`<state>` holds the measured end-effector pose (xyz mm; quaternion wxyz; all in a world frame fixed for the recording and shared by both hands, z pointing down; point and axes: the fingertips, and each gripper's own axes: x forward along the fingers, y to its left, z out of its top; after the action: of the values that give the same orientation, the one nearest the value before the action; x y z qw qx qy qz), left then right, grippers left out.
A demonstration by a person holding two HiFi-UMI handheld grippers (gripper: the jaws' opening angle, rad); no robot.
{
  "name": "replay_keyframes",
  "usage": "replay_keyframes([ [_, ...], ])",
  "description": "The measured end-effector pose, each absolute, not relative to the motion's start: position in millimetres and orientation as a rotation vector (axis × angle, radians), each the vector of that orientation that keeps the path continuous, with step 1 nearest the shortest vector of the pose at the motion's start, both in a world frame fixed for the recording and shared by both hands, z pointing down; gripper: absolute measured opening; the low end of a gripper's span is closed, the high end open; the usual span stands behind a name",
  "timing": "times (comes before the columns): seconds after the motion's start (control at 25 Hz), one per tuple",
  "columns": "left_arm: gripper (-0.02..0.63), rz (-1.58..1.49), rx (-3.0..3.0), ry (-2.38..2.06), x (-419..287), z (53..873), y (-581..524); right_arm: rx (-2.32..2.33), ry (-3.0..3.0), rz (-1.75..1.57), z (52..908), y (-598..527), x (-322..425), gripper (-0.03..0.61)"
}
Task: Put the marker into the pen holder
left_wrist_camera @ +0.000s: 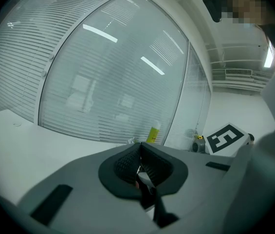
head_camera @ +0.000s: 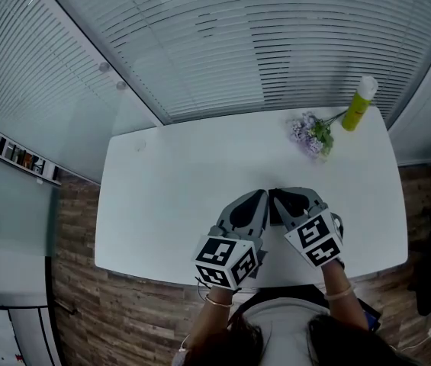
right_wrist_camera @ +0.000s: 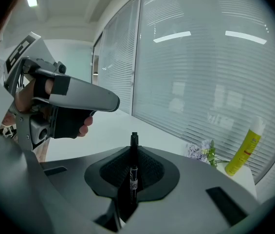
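A black marker (right_wrist_camera: 133, 172) with a white label stands upright between the pads of my right gripper (right_wrist_camera: 134, 152), which is shut on it; its tip pokes just above the jaws. In the head view both grippers hover over the front middle of the white table (head_camera: 177, 181), the left gripper (head_camera: 259, 198) and the right gripper (head_camera: 278, 197) almost tip to tip. The left gripper (left_wrist_camera: 141, 149) has its jaws pressed together with nothing visible between them. No pen holder shows in any view.
A yellow bottle (head_camera: 359, 104) stands at the table's back right corner, with a small bunch of purple flowers (head_camera: 312, 134) lying beside it. Behind the table runs a glass wall with blinds (head_camera: 238, 44). Wood floor borders the table on the left.
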<state>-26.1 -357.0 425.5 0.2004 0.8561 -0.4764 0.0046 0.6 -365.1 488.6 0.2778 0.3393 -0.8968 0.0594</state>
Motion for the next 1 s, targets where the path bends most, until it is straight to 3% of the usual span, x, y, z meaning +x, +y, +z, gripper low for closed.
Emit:
replay_keyframes([
  [1.0,0.020,0.012,2.358,-1.330,-32,435,-359,0.802,-2.247,0.181,521,-365,-1,0.067],
])
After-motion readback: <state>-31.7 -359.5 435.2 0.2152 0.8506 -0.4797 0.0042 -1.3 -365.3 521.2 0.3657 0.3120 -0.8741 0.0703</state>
